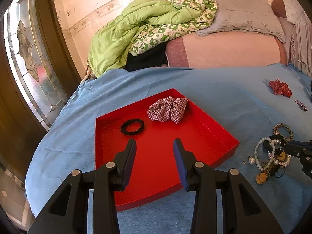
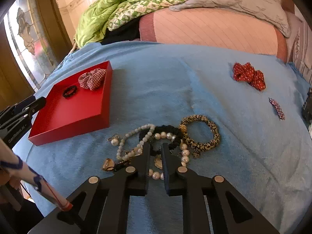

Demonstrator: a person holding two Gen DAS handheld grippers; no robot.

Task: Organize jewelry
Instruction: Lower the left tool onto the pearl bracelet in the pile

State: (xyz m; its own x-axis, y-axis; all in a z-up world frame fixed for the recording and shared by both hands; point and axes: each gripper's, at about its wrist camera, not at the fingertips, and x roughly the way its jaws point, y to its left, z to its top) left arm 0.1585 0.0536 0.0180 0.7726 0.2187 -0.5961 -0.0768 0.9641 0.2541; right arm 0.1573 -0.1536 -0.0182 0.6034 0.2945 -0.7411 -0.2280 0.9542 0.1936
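Jewelry pile (image 2: 156,148) under right gripper (image 2: 156,146), fingers narrowly apart; left gripper (image 1: 154,142) fingers wide above red tray (image 1: 224,136).

Red tray (image 1: 204,132): matt, smooth, rigid walls. Blue bedcover (image 2: 156,81): soft napped cloth. Checked scrunchie (image 1: 167,108): woven fabric, crinkled. Pearl bracelets (image 2: 156,136): glossy beads. Leopard-print scrunchie (image 2: 202,134): cloth. Right gripper (image 2: 156,150): matt black plastic, shiny metal pins.
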